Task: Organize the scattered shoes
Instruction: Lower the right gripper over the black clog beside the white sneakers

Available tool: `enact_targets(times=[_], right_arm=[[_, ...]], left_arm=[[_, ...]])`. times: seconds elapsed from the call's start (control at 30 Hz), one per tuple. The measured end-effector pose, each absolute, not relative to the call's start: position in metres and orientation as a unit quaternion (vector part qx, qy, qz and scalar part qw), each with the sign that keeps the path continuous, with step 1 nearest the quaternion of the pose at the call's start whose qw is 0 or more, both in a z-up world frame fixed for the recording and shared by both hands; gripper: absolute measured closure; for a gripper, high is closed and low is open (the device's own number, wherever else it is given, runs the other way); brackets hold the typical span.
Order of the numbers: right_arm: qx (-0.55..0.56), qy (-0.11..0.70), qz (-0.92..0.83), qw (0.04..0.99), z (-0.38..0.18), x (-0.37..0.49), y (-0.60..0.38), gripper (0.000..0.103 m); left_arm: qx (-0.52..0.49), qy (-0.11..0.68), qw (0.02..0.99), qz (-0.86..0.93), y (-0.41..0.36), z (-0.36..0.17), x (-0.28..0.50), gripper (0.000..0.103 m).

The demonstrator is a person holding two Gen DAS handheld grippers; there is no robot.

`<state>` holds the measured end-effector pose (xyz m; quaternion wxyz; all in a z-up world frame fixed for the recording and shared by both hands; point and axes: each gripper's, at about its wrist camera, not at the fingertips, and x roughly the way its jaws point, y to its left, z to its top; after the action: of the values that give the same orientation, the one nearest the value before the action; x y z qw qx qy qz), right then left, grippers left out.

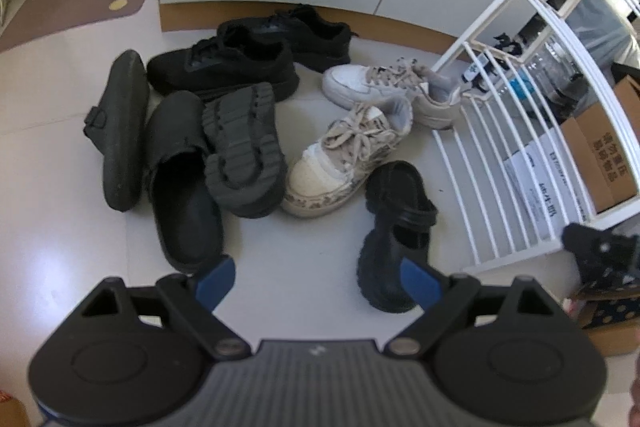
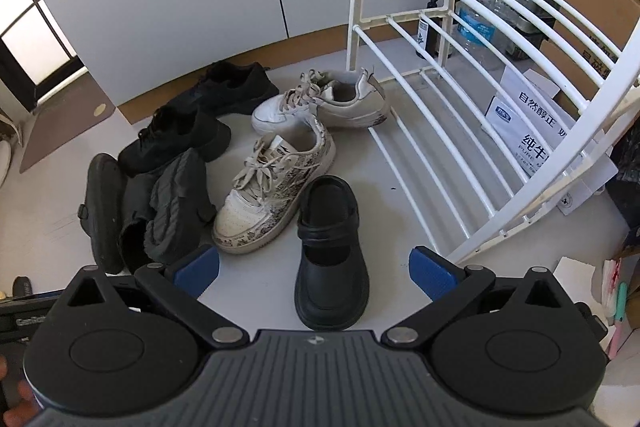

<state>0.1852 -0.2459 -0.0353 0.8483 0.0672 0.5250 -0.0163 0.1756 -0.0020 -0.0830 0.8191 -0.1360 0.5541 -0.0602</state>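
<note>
While every shoe lies on the floor ahead, the white rack [image 2: 460, 131] holds none. Both the left gripper [image 1: 316, 281] and right gripper [image 2: 314, 269] are spread wide, holding nothing.

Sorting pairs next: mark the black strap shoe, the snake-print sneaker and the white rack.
black strap shoe [image 2: 332, 291], right wrist view, on its toe cap.
snake-print sneaker [image 2: 240, 217], right wrist view, on its cream toe.
white rack [image 2: 440, 187], right wrist view, on a lower-shelf bar.

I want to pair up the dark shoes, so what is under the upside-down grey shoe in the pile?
The upside-down grey shoe lies sole up, across the black slip-on and against a black sneaker. Whatever lies directly beneath it is covered.
</note>
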Motion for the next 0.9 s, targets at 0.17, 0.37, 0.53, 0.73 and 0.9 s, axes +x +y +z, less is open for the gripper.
enact_targets(times=[0.17,0.37,0.53,0.73,0.9], right_arm=[[0.080,0.527,0.009,0.846,-0.028,0.184,-0.246,0.000],[0.084,0.480,0.031,0.873,-0.001,0.174,-0.245,0.000],[0.115,0.478,0.078,0.867,-0.016,0.173,-0.256,0.000],[0.099,0.506,0.047,0.855,-0.047,0.181,-0.270,0.000],[0.090,0.525,0.020,0.846,-0.077,0.157,-0.285,0.000]], left_arm=[[-0.140,0.554,0.817,-0.072,-0.006,-0.080,0.175,0.011],[-0.120,0.533,0.835,-0.065,0.002,-0.072,0.177,0.005],[-0.091,0.516,0.848,-0.077,0.011,-0.082,0.189,0.005],[-0.120,0.545,0.825,-0.090,0.015,-0.113,0.210,0.006],[-0.101,0.549,0.823,-0.105,0.000,-0.129,0.211,0.006]])
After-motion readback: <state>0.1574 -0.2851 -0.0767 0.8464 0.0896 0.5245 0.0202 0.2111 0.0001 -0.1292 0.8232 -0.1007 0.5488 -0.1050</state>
